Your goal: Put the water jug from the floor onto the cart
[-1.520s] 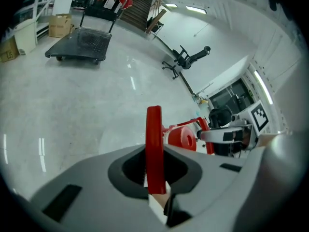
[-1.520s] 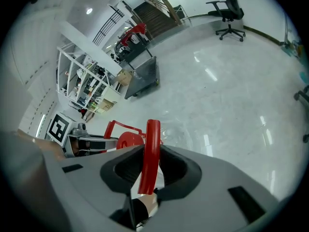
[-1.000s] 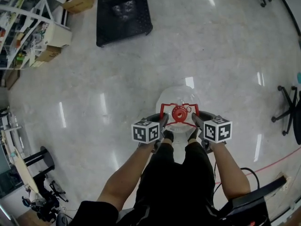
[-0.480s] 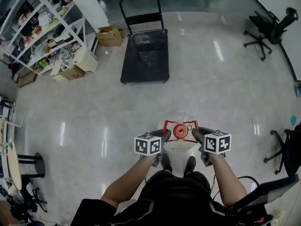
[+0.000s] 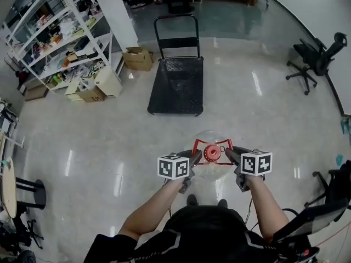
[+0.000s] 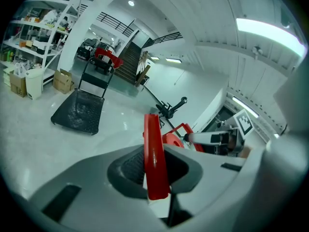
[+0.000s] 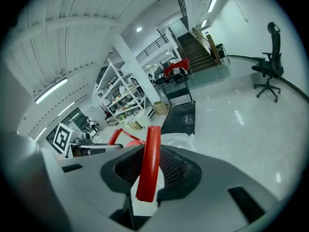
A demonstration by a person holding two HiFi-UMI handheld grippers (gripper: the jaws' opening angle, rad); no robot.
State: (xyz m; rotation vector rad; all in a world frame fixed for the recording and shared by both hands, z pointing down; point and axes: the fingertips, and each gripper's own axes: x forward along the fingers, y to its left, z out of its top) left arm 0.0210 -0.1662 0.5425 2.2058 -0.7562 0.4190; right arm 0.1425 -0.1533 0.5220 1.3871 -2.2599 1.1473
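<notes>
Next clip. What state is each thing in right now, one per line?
water jug: red cap on, hanging off the floor by its red handle.
left tongs: shut on the red handle.
right tongs: shut on the red handle.
cart: parked ahead, push bar upright, jug not on it yet.

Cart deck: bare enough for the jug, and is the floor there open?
The cart deck is bare from handle to near edge. Floor between it and the water jug is open. Crowded at left: boxes beside the shelves.
</notes>
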